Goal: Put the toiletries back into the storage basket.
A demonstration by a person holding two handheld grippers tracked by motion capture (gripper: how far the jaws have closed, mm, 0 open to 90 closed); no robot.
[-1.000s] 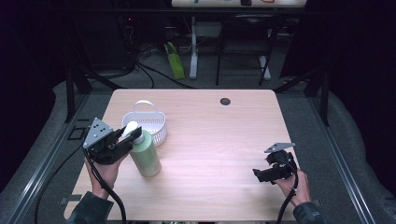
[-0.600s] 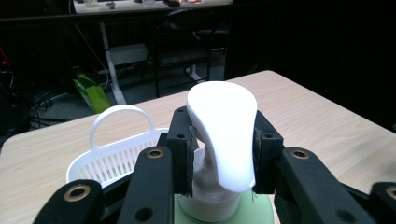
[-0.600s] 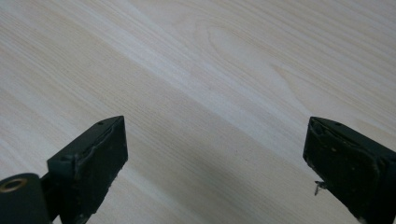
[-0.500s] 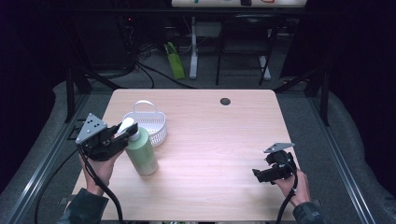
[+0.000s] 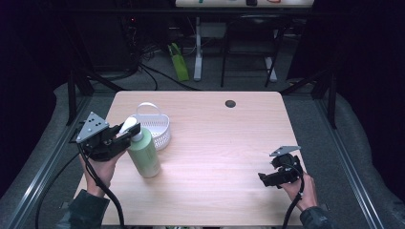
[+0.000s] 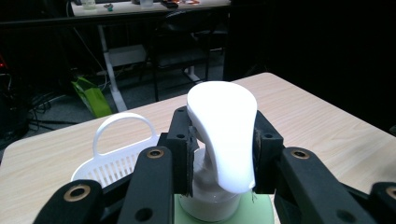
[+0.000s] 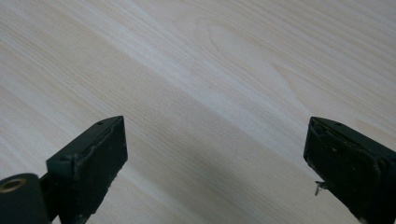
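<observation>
High view: left gripper [image 5: 128,133] at left of frame, clamped on white pump head [image 6: 224,135] of green bottle [image 5: 144,155]. Bottle standing on table [image 5: 219,138], leaning slightly, left of centre, just in front of white basket [image 5: 155,125] and touching or nearly touching it. Right gripper [image 5: 265,179] at lower right, low over bare wood, well apart from bottle. Right gripper view: jaws spread wide, holding nothing.
</observation>
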